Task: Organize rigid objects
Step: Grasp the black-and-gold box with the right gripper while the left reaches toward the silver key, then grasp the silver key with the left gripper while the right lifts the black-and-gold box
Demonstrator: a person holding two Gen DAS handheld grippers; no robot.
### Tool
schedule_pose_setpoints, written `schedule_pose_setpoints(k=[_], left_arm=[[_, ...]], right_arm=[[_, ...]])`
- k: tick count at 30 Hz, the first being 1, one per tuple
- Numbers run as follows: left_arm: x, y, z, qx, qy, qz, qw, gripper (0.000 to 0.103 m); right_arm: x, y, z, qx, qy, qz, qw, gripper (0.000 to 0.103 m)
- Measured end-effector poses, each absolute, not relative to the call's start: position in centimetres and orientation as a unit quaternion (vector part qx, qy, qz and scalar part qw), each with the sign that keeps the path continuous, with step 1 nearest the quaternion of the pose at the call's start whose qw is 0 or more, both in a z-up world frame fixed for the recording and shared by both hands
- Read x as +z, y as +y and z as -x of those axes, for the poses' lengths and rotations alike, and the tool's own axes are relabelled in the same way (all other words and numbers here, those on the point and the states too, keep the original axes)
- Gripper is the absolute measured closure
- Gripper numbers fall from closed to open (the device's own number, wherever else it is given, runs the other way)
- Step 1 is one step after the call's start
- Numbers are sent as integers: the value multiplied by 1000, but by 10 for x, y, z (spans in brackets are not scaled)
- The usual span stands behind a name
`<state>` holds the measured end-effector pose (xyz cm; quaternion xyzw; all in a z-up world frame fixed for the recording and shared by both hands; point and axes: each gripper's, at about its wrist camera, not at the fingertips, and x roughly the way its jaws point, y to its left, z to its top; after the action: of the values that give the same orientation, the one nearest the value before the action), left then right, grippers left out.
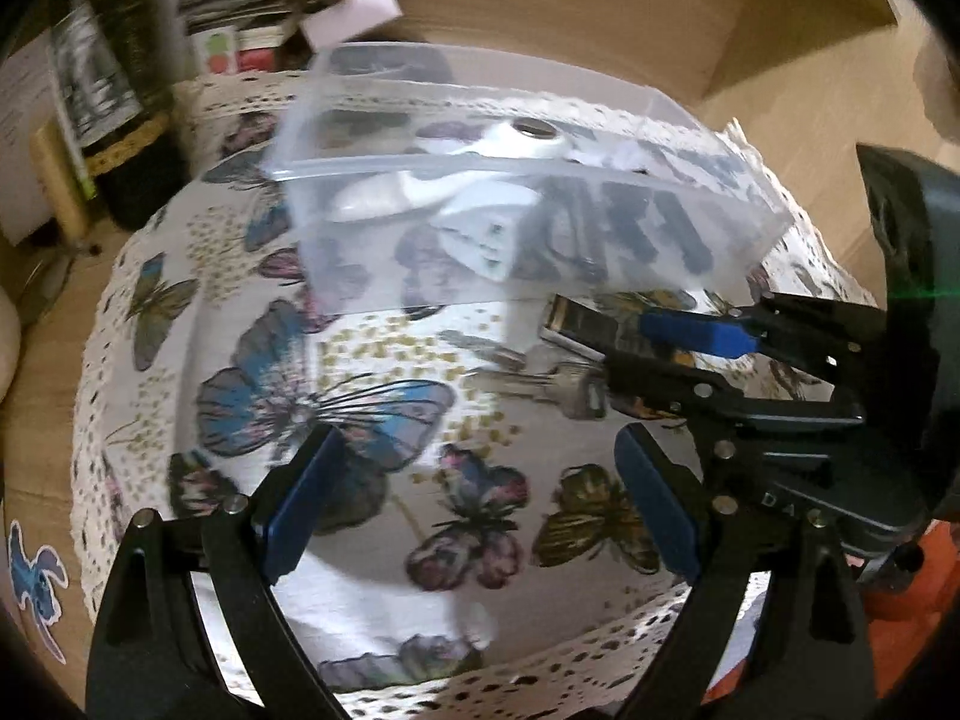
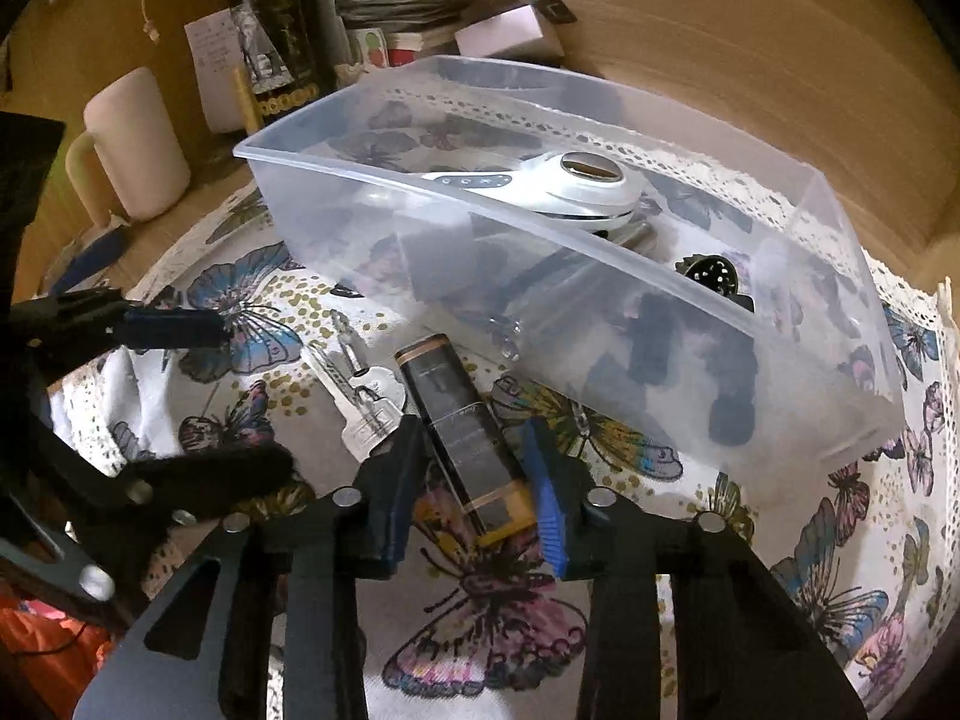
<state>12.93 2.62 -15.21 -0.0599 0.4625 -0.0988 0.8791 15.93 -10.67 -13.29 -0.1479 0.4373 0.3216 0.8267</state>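
Butterfly-print cloth [image 2: 516, 630] covered the table; clear plastic bin [image 2: 600, 324] sat on it, a white handheld device [image 2: 576, 186] inside. My right gripper [image 2: 474, 474] clenched a dark rectangular bar [image 2: 462, 426] just beside the keys [image 2: 366, 396], before the bin. My left gripper [image 1: 462, 504] hung released above the cloth

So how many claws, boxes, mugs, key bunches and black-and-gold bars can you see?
Claws: 2 (left claw, right claw)
Clear box: 1
Mug: 1
Key bunch: 1
Black-and-gold bar: 1
Total: 6
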Motion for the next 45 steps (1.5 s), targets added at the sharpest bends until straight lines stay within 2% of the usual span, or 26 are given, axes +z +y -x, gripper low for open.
schedule_pose_setpoints(k=[10,17,20,21,24,25,30,32,37,38,39,40,45], left_arm=[[-156,-7,-146,-99,467,12,878,11],[-158,-17,-156,-99,460,-2,882,12],[-159,-20,-156,-92,456,-18,885,18],[-159,-21,-156,-89,453,-24,887,24],[-158,-20,-154,-84,444,-25,892,42],[-157,-19,-154,-85,444,-21,892,42],[-153,-12,-149,-86,436,-5,896,42],[-150,-10,-145,-86,430,1,898,42],[-138,-4,-133,-90,411,18,907,42],[-134,-2,-130,-90,405,22,910,49],[-131,-1,-128,-93,404,24,910,89],[-128,1,-129,-100,412,30,905,96],[-119,14,-126,-111,407,66,904,95]], right_arm=[[-122,-146,-153,304,426,123,843,90],[-125,-166,-153,302,434,105,842,90],[-125,-166,-154,308,438,94,840,89],[-125,-166,-155,309,440,88,839,88],[-128,-162,-157,316,444,89,834,75],[-129,-160,-158,316,445,92,833,71],[-137,-151,-158,310,444,113,833,71],[-137,-150,-157,306,440,114,836,81],[-132,-155,-154,306,433,101,842,82],[-129,-156,-152,308,429,96,844,82],[-125,-157,-149,308,422,92,848,81],[-121,-158,-147,308,416,90,851,81],[-99,-163,-137,306,385,79,867,81]])
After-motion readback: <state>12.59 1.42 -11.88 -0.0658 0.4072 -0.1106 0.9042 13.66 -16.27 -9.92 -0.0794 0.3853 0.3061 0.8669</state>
